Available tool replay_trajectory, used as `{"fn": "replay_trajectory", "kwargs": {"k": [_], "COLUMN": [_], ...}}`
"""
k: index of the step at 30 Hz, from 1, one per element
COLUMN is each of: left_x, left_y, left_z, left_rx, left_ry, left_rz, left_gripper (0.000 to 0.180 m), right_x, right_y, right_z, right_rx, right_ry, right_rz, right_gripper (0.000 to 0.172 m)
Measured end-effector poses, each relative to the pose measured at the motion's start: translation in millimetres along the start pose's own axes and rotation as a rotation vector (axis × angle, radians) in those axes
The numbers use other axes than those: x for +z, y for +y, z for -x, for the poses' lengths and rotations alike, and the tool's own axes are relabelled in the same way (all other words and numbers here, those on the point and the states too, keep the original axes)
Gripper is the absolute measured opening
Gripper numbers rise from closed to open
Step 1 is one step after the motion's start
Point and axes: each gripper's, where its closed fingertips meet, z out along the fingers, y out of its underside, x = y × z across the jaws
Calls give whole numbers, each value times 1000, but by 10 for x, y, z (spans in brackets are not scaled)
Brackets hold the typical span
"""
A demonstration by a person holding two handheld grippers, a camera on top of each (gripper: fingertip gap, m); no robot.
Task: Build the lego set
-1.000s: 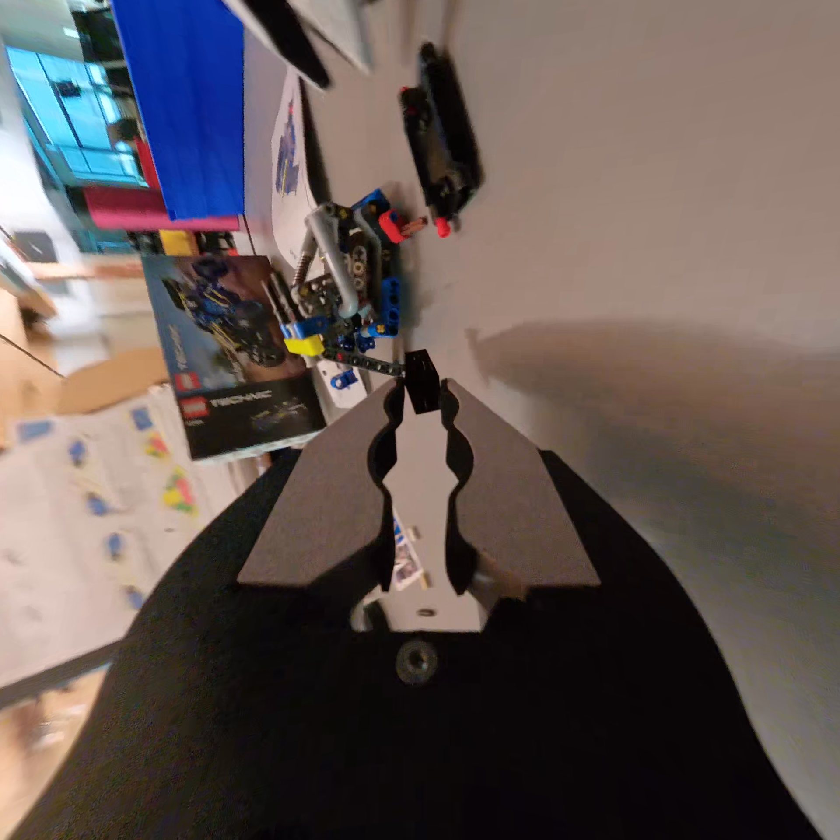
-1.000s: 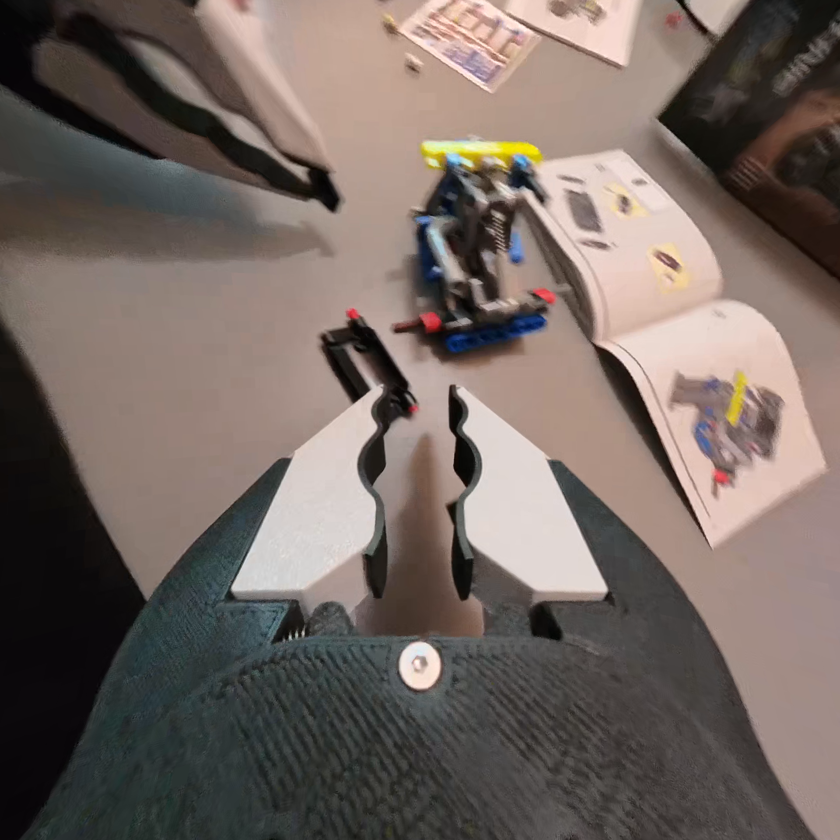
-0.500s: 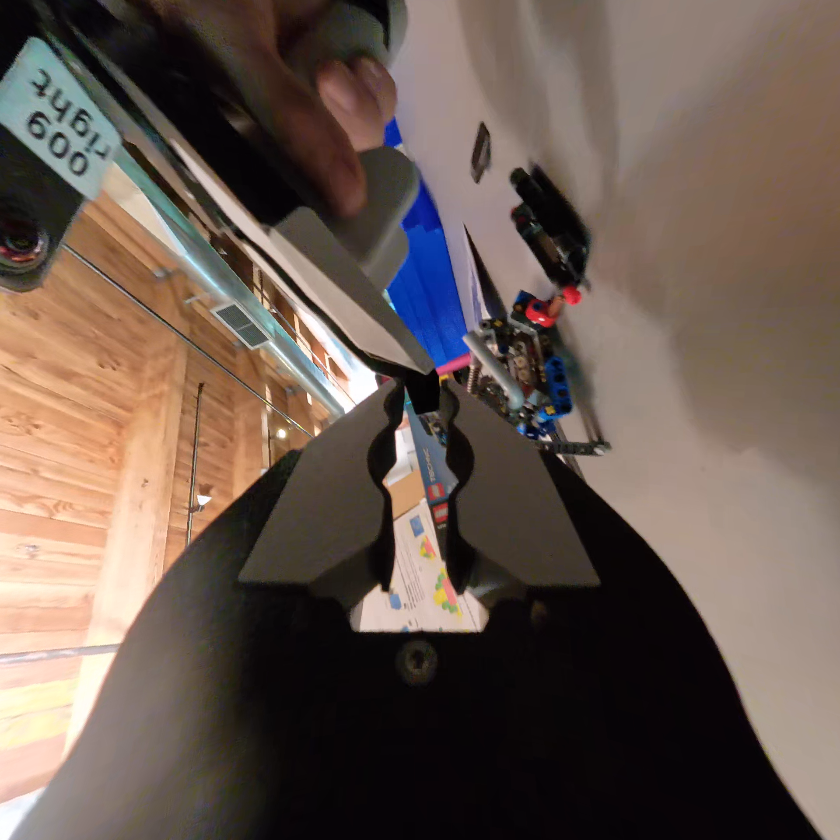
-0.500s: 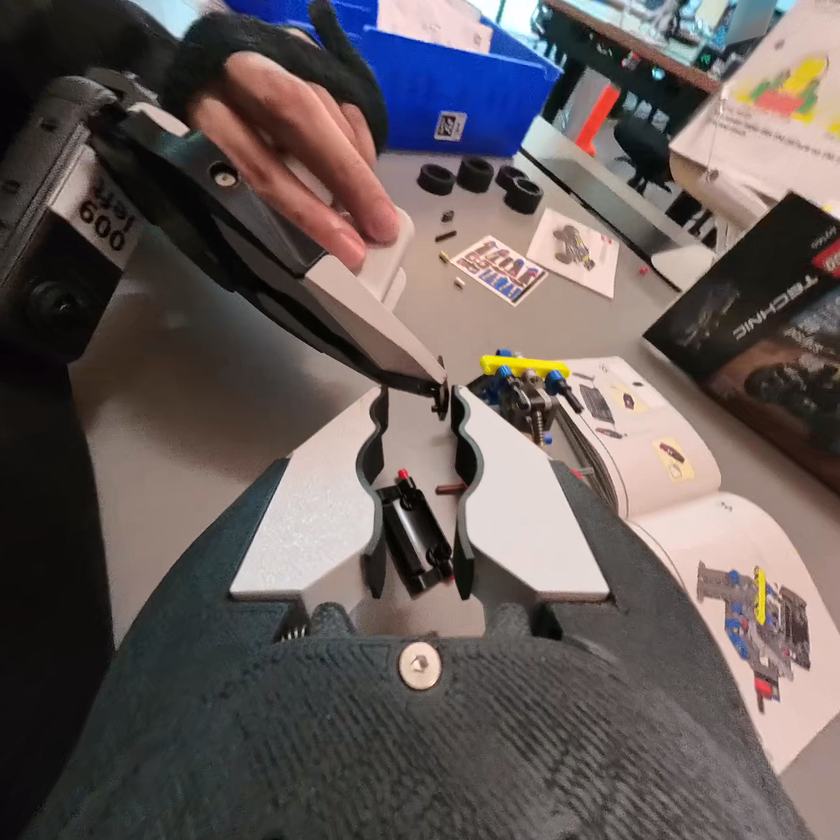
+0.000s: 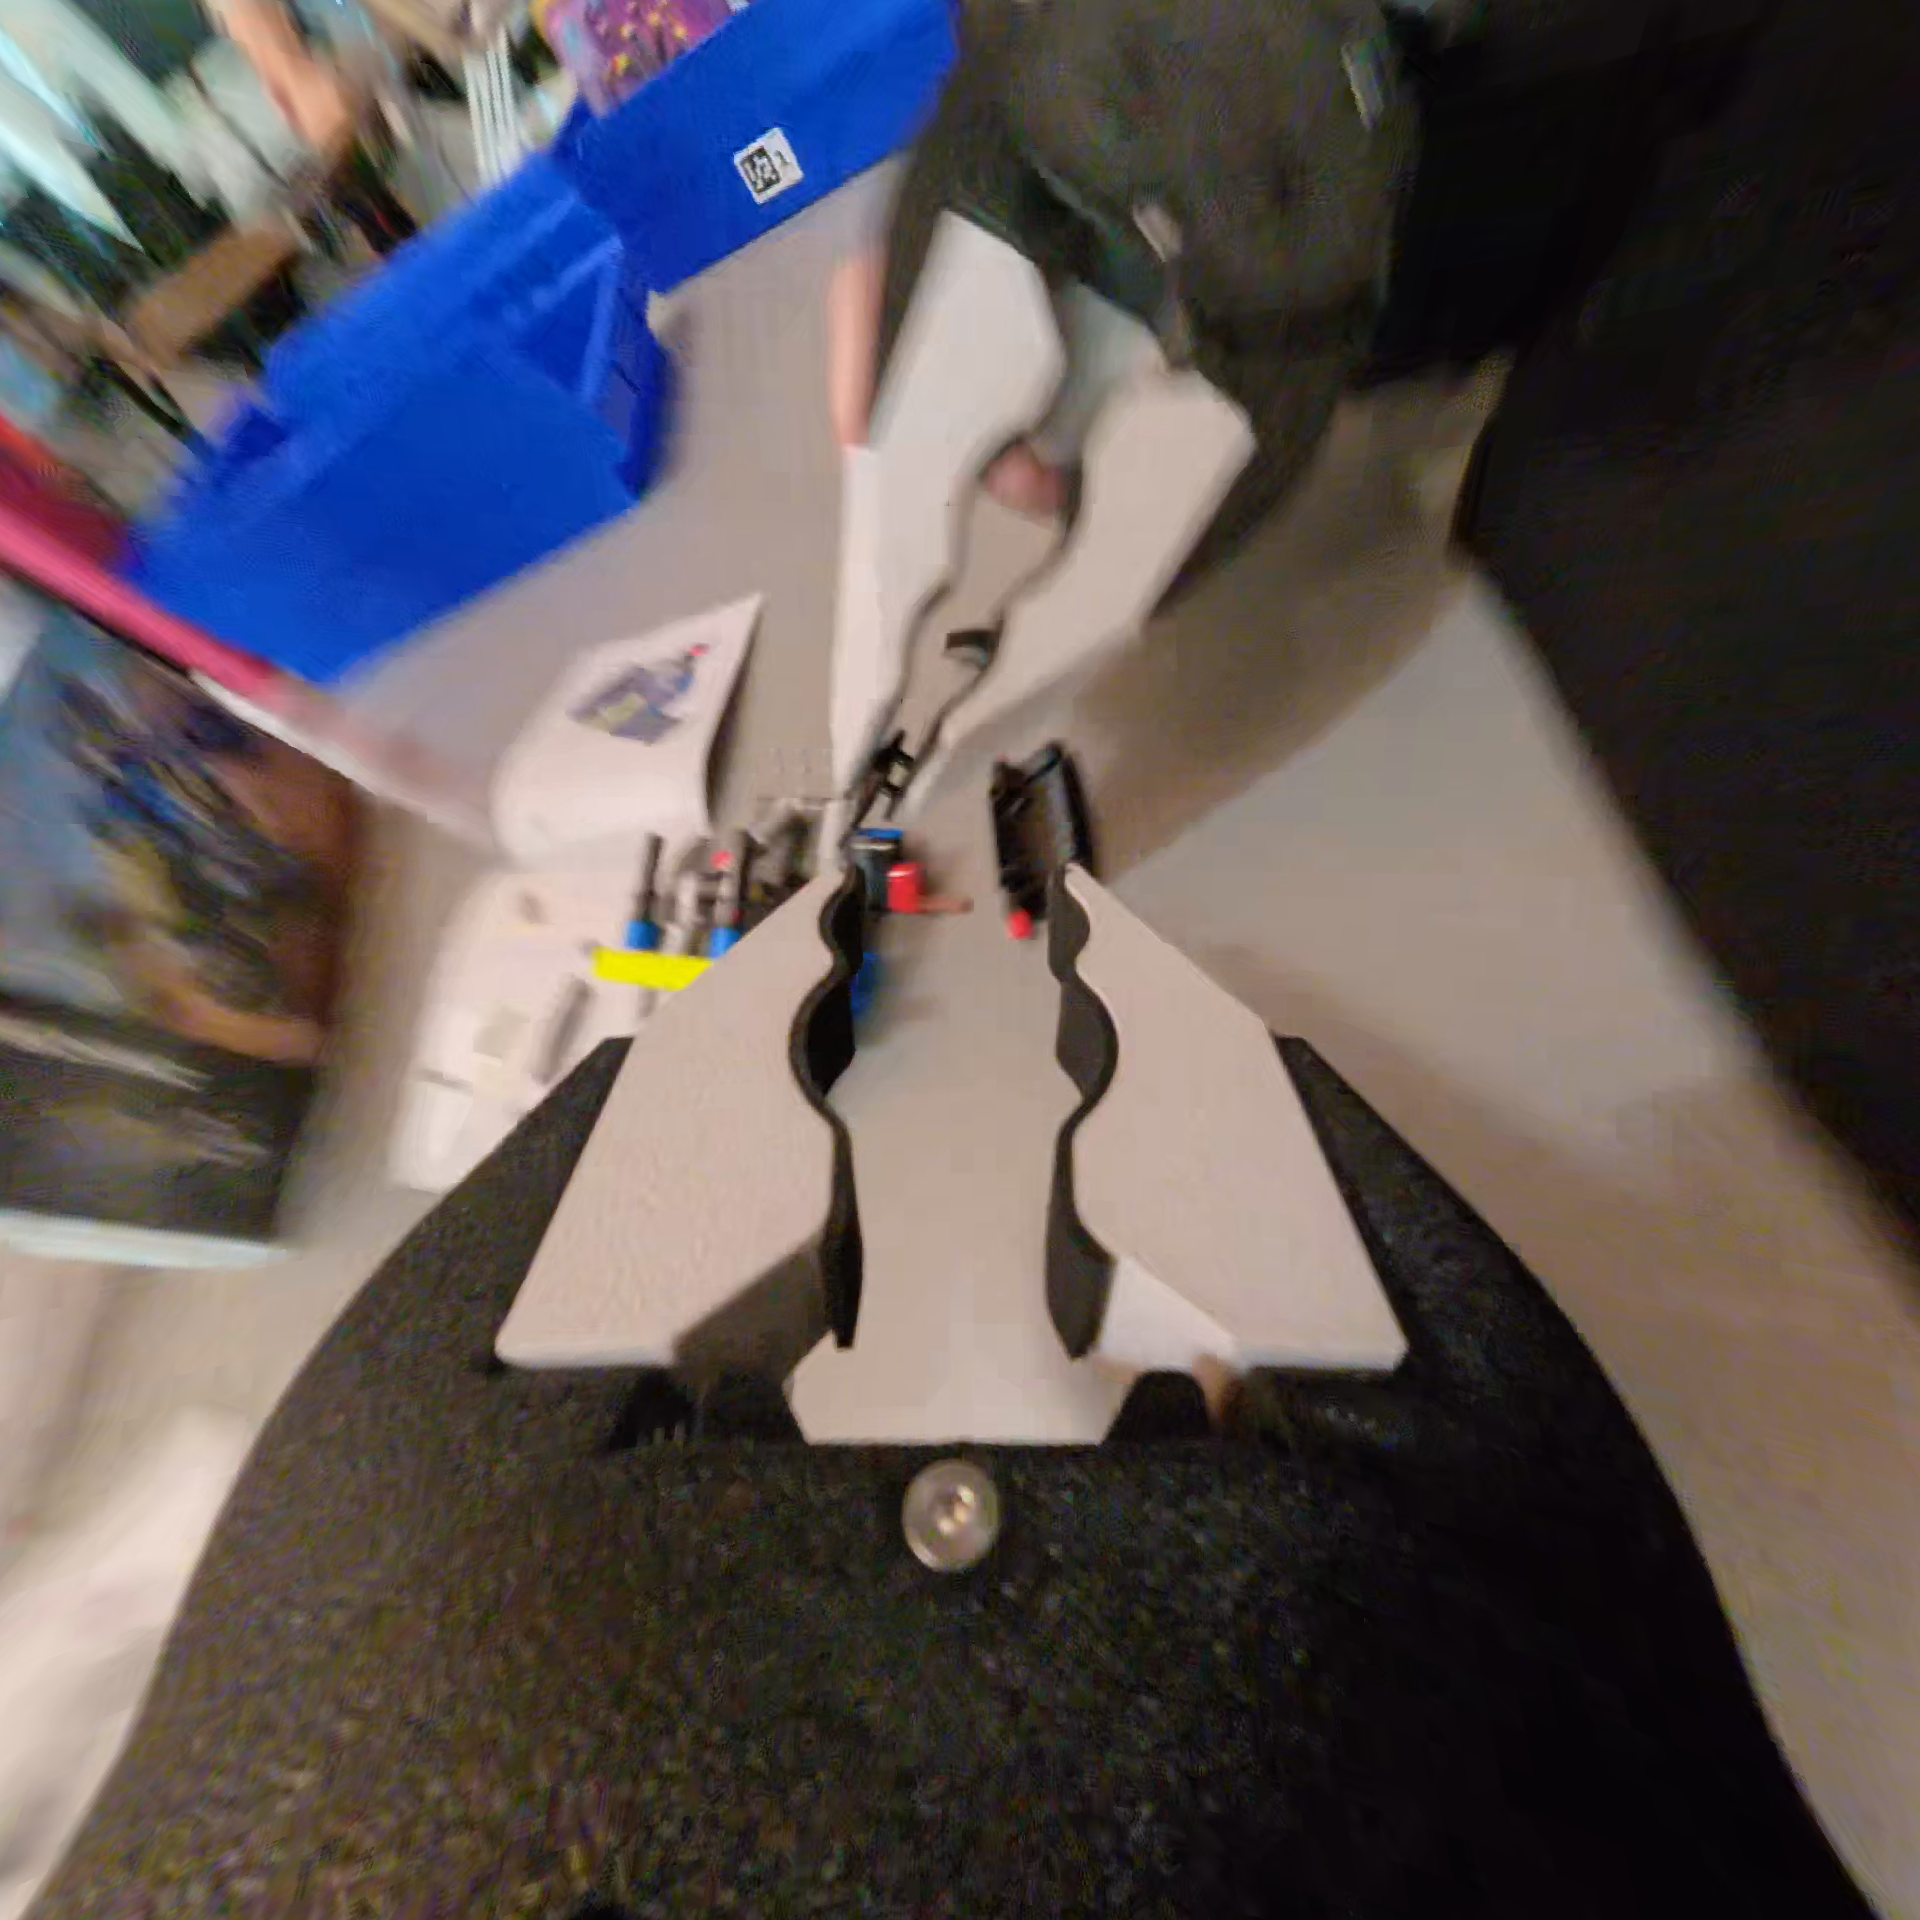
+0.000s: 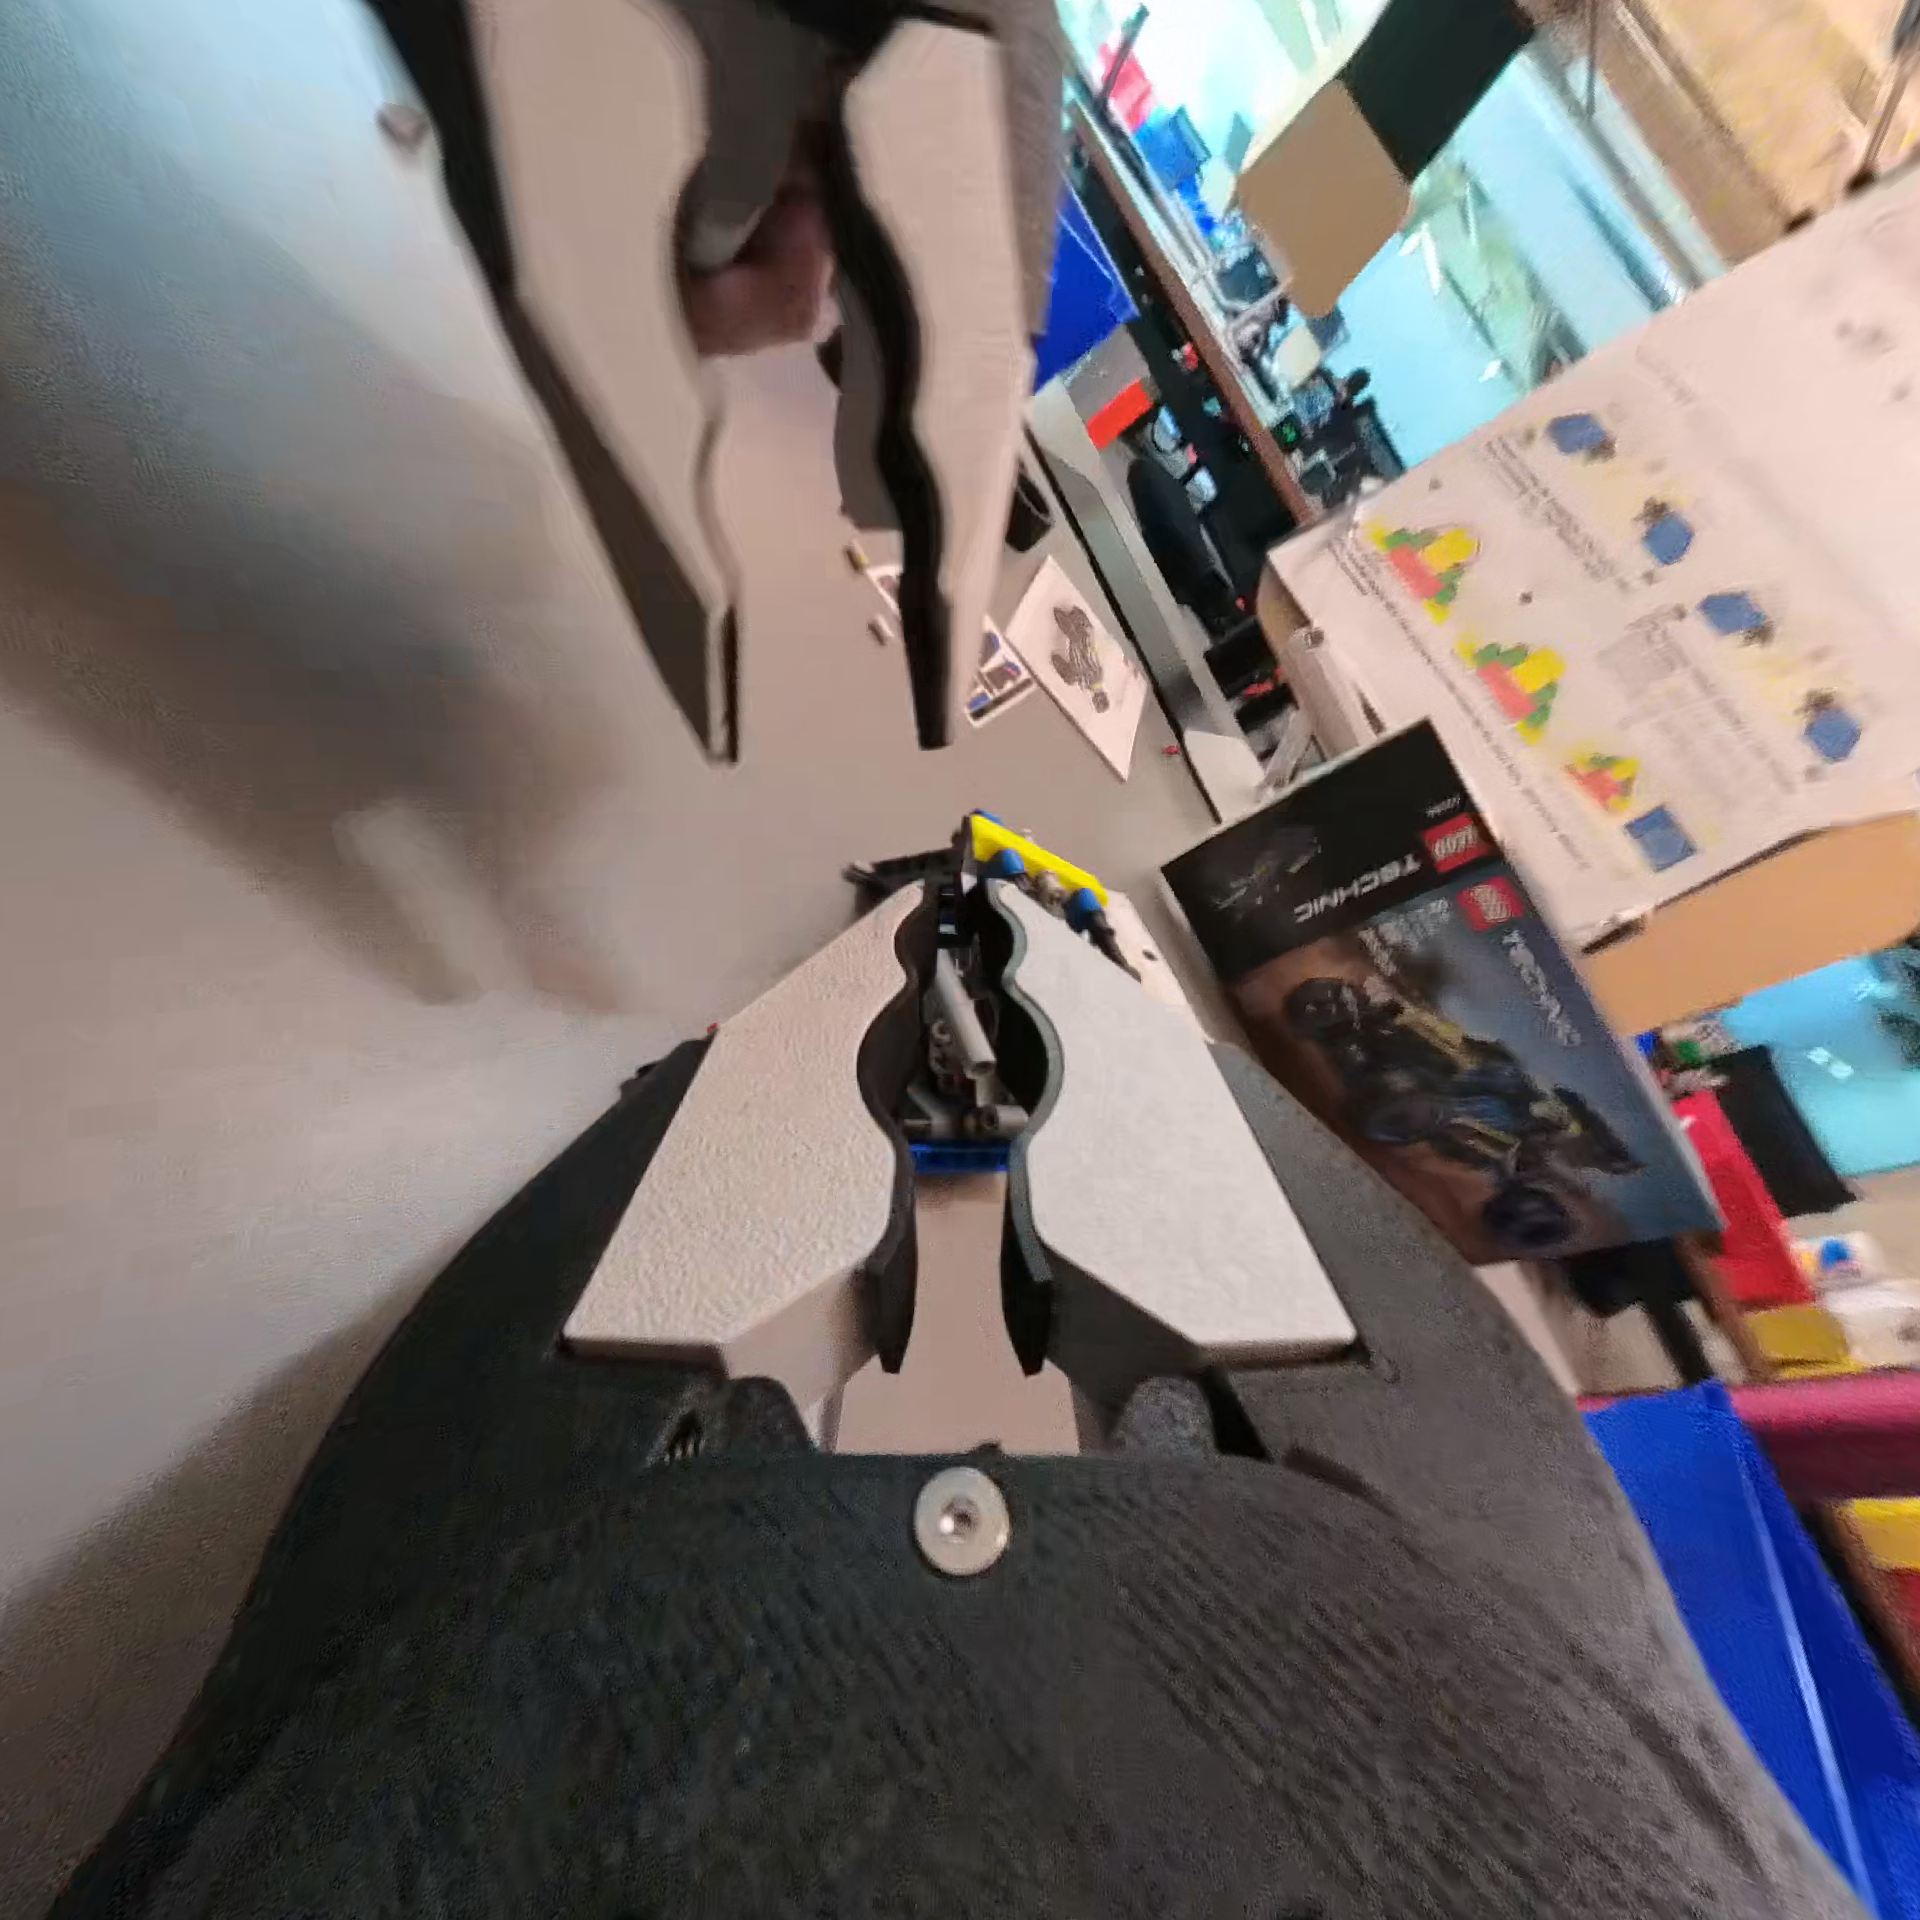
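Right hand-held gripper [image 6: 961, 904] clamped on small black piece [image 5: 883, 771], left hand-held gripper [image 5: 956, 904] apart

The flat worktop [image 5: 1403, 852] is plain grey. On it a small plastic brick-built model [image 6: 1023, 873] mixes a bright yellow bar, blue pegs, grey and black beams and a red bush. A black cardboard box [image 6: 1455, 997] carries a dark blue vehicle picture. The storage bins [image 5: 416, 416] are solid blue. Each tool [image 5: 951, 894] has pale grey speckled fingers with black wavy inner edges.
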Motion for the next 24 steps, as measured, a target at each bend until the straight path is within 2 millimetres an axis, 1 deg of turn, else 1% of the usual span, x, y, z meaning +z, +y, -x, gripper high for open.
{"fn": "replay_trajectory", "kwargs": {"k": [2, 3, 5, 7, 9, 11, 13, 15, 16, 18, 20, 22, 24], "left_x": [-71, -91, -119, -130, -119, -129, -138, -146, -147, -147, -152, -151, -135], "left_y": [-12, 10, 7, -20, 46, 90, 142, 163, 164, 180, 206, 220, 276], "left_z": [82, 96, 68, 22, -21, 6, -13, -46, -39, -28, -49, -38, 22], "left_rx": [-398, -556, -768, -866, -868, -815, -795, -797, -796, -785, -786, -805, -816], "left_ry": [74, 121, 221, 284, 286, 234, 226, 249, 245, 233, 246, 253, 211], "left_rz": [-22, -15, -31, -59, -20, -5, 37, 58, 52, 42, 52, 46, 55], "left_gripper": [30, 30, 30, 30, 24, 10, 10, 22, 22, 17, 13, 19, 40], "right_x": [15, 25, 90, 135, 178, 194, 204, 209, 217, 230, 242, 247, 252], "right_y": [-89, -140, -177, -257, -265, -281, -287, -323, -332, -333, -310, -329, -350], "right_z": [59, 84, 184, 219, 281, 300, 321, 348, 352, 359, 391, 386, 376], "right_rx": [-121, -188, -252, -295, -331, -360, -371, -384, -387, -397, -401, -399, -396], "right_ry": [20, 38, 13, 27, -2, -1, -13, -20, -21, -25, -44, -29, -27], "right_rz": [-65, -93, -102, -135, -127, -134, -133, -148, -148, -147, -141, -152, -161], "right_gripper": [4, 4, 4, 4, 4, 4, 3, 4, 4, 4, 4, 4, 4]}}
